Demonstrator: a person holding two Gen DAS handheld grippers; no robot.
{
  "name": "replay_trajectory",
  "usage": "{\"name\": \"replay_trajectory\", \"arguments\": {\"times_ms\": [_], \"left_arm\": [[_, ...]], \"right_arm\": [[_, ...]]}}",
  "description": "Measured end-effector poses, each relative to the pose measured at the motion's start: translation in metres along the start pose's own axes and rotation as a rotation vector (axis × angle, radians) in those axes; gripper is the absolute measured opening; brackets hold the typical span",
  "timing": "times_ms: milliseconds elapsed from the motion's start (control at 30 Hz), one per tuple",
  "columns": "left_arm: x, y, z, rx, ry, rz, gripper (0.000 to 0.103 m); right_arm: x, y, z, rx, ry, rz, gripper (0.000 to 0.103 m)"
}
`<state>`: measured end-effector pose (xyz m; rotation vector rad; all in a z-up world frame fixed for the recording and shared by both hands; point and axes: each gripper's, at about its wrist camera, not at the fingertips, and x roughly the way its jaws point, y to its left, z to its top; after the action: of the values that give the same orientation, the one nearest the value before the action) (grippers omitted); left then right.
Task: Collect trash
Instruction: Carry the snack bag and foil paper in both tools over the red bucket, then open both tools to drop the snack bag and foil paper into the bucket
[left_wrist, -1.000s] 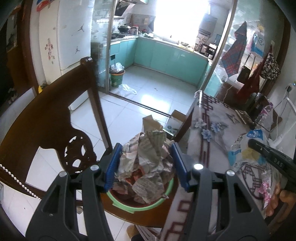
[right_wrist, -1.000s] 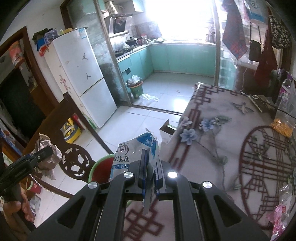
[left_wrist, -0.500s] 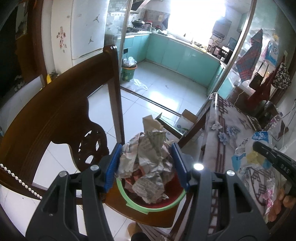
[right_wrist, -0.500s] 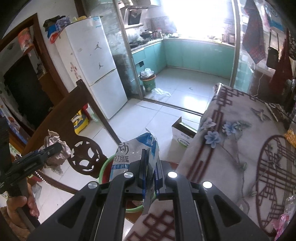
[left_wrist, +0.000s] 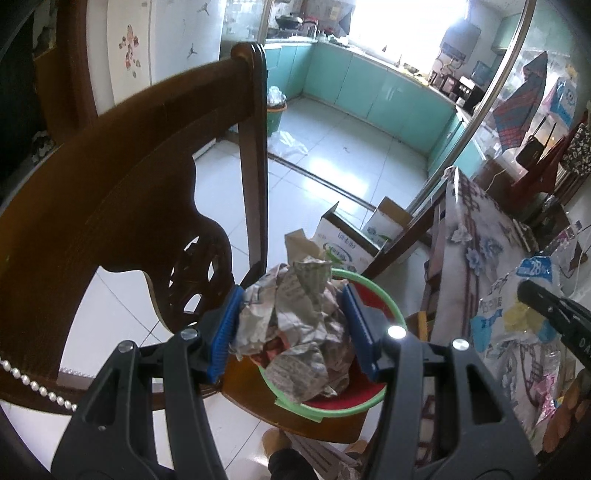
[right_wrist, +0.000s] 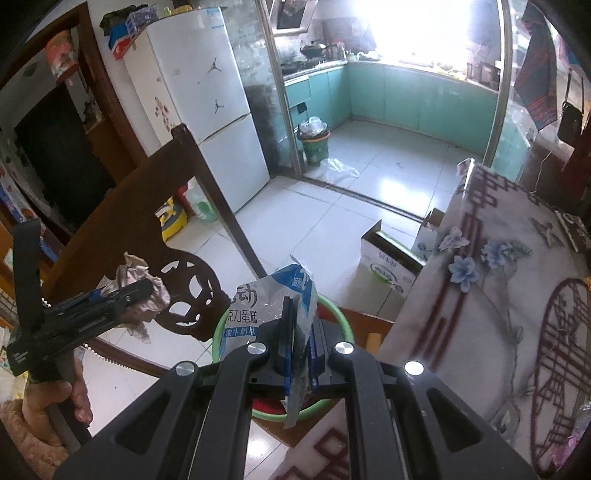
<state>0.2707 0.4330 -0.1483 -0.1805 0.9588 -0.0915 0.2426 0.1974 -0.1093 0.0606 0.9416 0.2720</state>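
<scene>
My left gripper (left_wrist: 291, 295) is shut on a ball of crumpled newspaper (left_wrist: 295, 321), which hangs just over a red basin with a green rim (left_wrist: 386, 308) on a wooden chair seat. My right gripper (right_wrist: 299, 310) is shut on a blue and white plastic food wrapper (right_wrist: 258, 306), held above the same basin (right_wrist: 341, 321) at the table's corner. In the right wrist view the left gripper (right_wrist: 125, 295) and its paper ball (right_wrist: 151, 295) show at the left, carried by a hand (right_wrist: 55, 398). The wrapper (left_wrist: 498, 314) also appears at the right edge of the left wrist view.
The carved wooden chair back (left_wrist: 129, 192) rises close on the left of the basin. A table with a flowered cloth (right_wrist: 498, 302) fills the right. An open cardboard box (right_wrist: 384, 266) stands on the tiled floor beyond. A fridge (right_wrist: 207, 92) and a green bin (right_wrist: 314, 144) are farther off.
Both grippers have moved forward and down toward the chair, each keeping its load. The basin now lies directly under the newspaper, and the chair back looms larger.
</scene>
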Motion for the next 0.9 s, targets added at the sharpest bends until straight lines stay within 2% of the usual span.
{"name": "replay_trajectory", "arguments": {"times_ms": [367,433,467,500,900], "left_arm": [[0.023,-0.013,0.010,0.038,0.027,-0.044,0.053],[0.025,-0.018,0.011,0.046,0.028,-0.052,0.053],[0.026,-0.019,0.013,0.048,0.028,-0.054,0.053],[0.027,-0.021,0.013,0.051,0.028,-0.057,0.053],[0.023,-0.040,0.015,0.081,0.020,-0.088,0.055]], "right_arm": [[0.026,0.006,-0.002,-0.003,0.063,0.028,0.009],[0.028,0.003,-0.003,0.003,0.066,0.028,0.028],[0.026,0.002,-0.004,0.013,0.058,0.026,0.054],[0.023,-0.001,-0.005,0.028,0.037,0.026,0.065],[-0.008,-0.015,-0.008,0.055,-0.013,-0.017,0.063]]}}
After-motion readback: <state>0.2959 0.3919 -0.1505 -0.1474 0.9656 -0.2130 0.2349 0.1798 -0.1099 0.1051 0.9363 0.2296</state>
